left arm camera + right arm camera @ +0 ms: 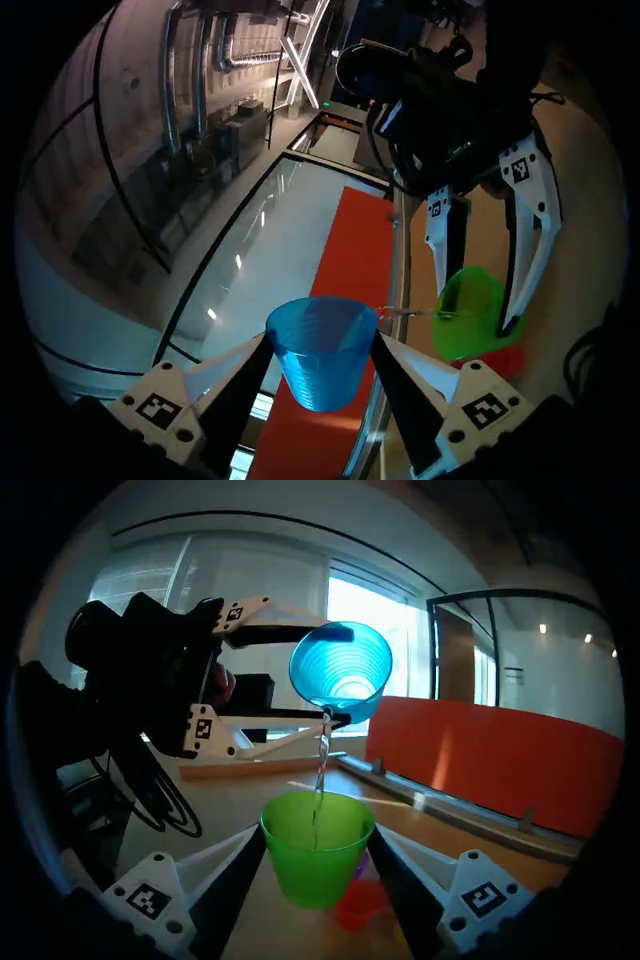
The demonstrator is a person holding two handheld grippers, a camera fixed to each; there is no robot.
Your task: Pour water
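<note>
The left gripper [322,338] clasps the blue cup [322,364], tipped so a thin water stream [322,752] runs from its lip. The right gripper [317,830] grasps the green cup [316,864] upright, catching the stream from the blue cup at its 12 o'clock; a red cup [360,902] sits at its 5 o'clock

Above the translucent green plastic cup [317,856] in my right tongs [318,830], the tilted translucent blue plastic cup [344,668] in the left tongs [346,674] blocks the way up. A small orange plastic cup [360,902] crowds the wooden bench [240,800] near them. Black looped cables [156,796] lie left, an orange partition panel [512,760] walls the right; I see bare bench between.
</note>
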